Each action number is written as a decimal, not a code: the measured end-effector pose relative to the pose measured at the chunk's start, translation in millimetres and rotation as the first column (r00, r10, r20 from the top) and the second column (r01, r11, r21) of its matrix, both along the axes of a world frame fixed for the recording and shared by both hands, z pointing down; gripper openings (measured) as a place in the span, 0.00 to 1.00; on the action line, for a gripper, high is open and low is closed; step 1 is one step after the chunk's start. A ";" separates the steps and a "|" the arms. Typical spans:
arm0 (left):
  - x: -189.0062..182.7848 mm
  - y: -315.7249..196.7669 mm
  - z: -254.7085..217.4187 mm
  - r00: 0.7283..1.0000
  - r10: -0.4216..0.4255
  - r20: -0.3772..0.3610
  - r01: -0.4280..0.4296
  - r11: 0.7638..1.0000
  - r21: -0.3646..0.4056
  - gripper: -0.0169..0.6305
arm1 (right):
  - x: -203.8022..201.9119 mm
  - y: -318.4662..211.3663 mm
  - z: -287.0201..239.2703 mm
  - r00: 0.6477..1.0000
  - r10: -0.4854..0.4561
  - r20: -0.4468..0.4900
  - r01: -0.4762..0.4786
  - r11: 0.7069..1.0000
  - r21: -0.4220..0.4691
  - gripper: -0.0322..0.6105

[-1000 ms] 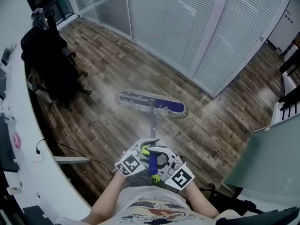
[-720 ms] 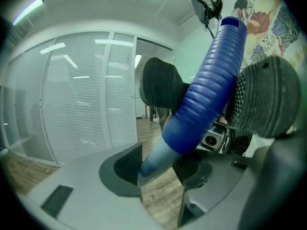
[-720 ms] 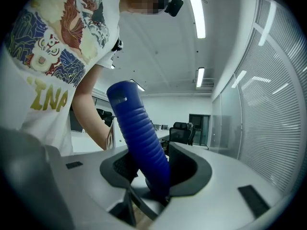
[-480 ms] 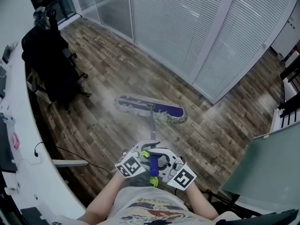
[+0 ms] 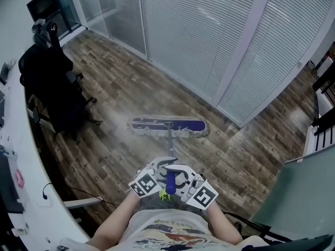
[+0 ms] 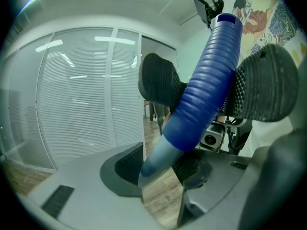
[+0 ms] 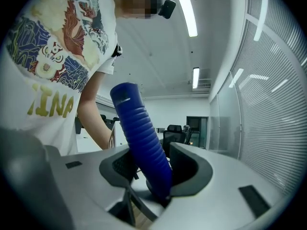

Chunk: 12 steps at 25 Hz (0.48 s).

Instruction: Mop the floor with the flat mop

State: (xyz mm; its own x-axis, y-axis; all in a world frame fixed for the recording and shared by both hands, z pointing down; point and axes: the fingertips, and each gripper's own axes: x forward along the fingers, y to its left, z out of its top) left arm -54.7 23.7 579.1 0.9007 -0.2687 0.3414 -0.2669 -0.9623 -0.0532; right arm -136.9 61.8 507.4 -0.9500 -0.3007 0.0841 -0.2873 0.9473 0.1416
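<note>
In the head view the flat mop head, blue with a pale fringe, lies flat on the wooden floor ahead of me. Its grey pole runs back to a blue ribbed grip at my waist. My left gripper and right gripper face each other, both shut on that grip. In the left gripper view the blue grip slants up out of the left gripper. The right gripper view shows the grip clamped in the right gripper.
A black office chair draped with dark cloth stands at the left, beside a curved white desk. A glass wall with blinds runs behind the mop. A thin cable lies on the floor at left. A pale green panel stands at right.
The mop head has swung from a slant to lie level across the picture, a little nearer to me. Both grippers keep their hold on the blue grip.
</note>
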 end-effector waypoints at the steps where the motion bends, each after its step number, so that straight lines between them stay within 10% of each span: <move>1: -1.6 -13.9 -0.6 1.000 0.003 0.003 -0.003 1.000 0.003 0.27 | -1.5 -13.9 -1.5 1.000 0.003 0.008 -0.003 1.000 0.008 0.32; 12: 11.6 -157.2 12.3 1.000 -0.012 0.009 0.011 1.000 0.013 0.27 | 13.6 -154.9 13.5 1.000 -0.008 -0.014 0.008 1.000 0.019 0.32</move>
State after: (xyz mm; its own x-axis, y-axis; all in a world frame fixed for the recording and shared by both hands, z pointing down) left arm -43.1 -133.5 591.4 0.8943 -0.2836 0.3461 -0.2773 -0.9583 -0.0685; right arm -123.4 -93.1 520.9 -0.9512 -0.2948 0.0913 -0.2777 0.9466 0.1639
